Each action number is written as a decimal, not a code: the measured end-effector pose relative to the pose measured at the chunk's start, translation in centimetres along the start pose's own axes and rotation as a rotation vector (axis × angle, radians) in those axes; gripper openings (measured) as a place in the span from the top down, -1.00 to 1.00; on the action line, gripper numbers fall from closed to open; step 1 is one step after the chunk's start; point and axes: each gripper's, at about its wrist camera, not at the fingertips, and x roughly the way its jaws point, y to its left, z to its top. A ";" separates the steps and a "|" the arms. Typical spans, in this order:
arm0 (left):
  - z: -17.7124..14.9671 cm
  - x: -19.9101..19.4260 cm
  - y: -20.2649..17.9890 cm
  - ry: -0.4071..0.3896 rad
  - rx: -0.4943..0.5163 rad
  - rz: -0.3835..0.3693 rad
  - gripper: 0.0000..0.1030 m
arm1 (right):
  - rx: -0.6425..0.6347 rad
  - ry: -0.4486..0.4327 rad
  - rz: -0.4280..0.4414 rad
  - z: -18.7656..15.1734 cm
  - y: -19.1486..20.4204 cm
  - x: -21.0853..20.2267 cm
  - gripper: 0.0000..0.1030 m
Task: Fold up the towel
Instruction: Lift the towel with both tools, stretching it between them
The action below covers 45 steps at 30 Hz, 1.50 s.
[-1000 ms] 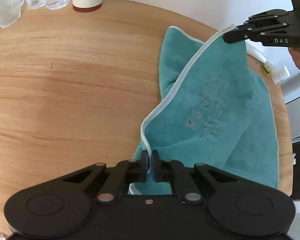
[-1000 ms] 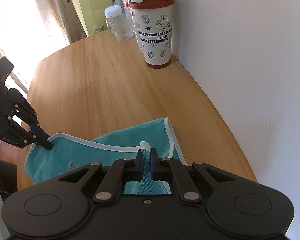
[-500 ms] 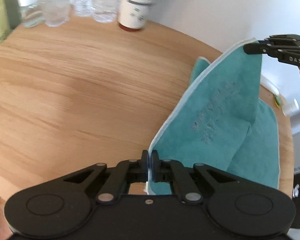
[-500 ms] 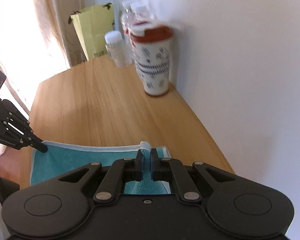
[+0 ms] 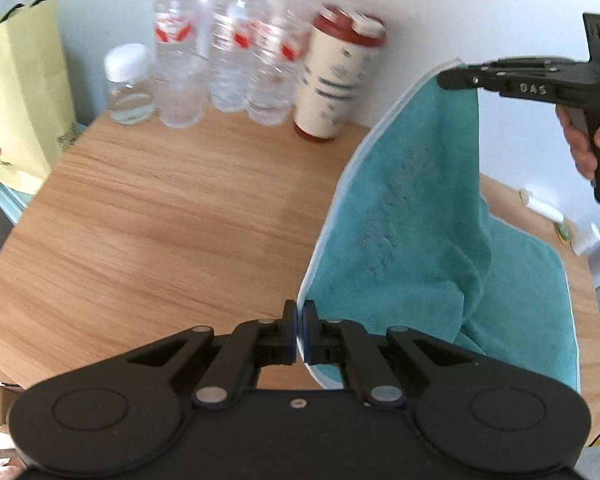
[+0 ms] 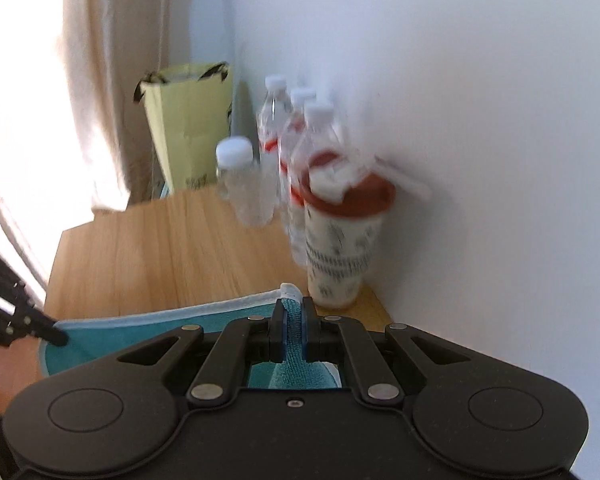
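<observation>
1. Towel: teal terry with a pale bound hem, one edge lifted taut above the round wooden table, the rest draped on the table's right side.
2. Left gripper, jaws shut on the near hem corner; right gripper, jaws closed on the far corner.
3. Risk: uneven carrying could skew the fold, or a corner could slip.
4. Clear plastic bottles and a patterned, red-lidded cup at the far edge could be knocked over.

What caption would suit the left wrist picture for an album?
Two handheld grippers, left gripper and right gripper, lift a teal towel by its white-edged corners above a wooden table.
</observation>
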 end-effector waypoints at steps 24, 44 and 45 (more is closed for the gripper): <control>1.6 -1.1 15.3 0.016 -0.004 0.040 0.95 | 0.000 0.002 -0.037 10.4 9.5 14.5 0.88; -0.5 -0.4 21.7 0.128 -0.032 0.017 0.95 | -0.023 0.149 0.018 11.2 13.9 26.2 0.87; -0.7 -0.4 21.9 0.131 -0.034 0.017 0.95 | -0.021 0.160 0.019 11.0 14.0 26.7 0.87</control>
